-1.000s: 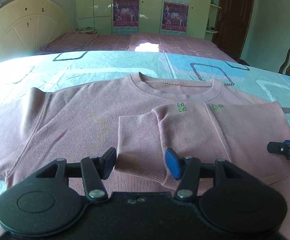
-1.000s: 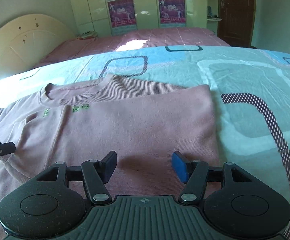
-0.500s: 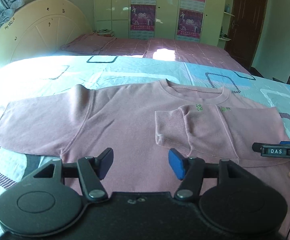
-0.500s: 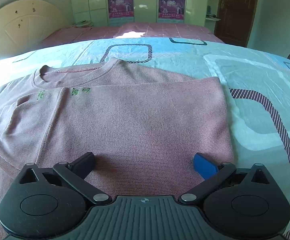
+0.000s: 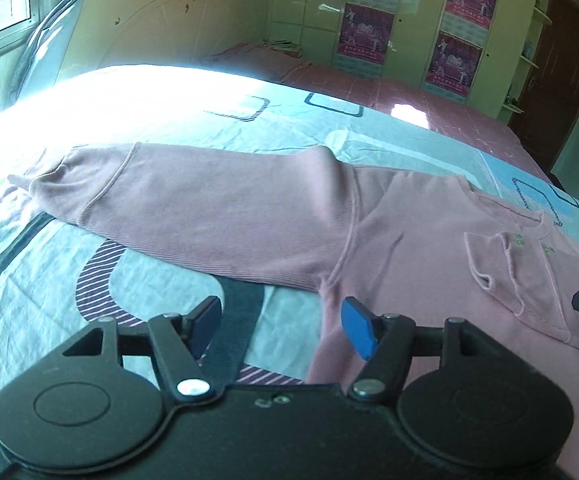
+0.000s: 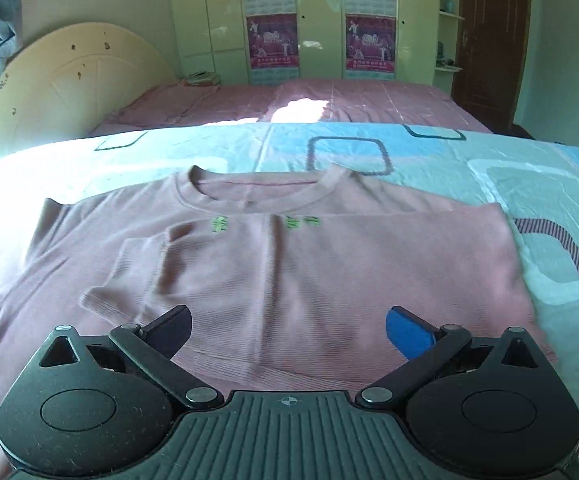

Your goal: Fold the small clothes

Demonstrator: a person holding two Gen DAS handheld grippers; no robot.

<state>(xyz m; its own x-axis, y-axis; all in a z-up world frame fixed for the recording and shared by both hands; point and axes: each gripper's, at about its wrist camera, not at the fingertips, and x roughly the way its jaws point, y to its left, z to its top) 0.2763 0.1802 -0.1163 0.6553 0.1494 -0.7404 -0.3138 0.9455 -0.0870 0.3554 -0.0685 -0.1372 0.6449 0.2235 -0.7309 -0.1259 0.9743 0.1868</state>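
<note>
Left gripper [image 5: 279, 326] is opening, empty, above the sweater's [image 5: 409, 248] side edge; right gripper [image 6: 289, 330] gapes empty over its folded half; bed [image 6: 549, 216] bare around.

Patterned bedsheet [image 6: 529, 200], cream headboard [image 6: 73, 92], wardrobe posters [image 6: 271, 40], brown door [image 6: 485, 32].

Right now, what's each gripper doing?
Left gripper: jaws opening, nothing between them, above the pink sweater.
Right gripper: wide open, holding nothing.
</note>
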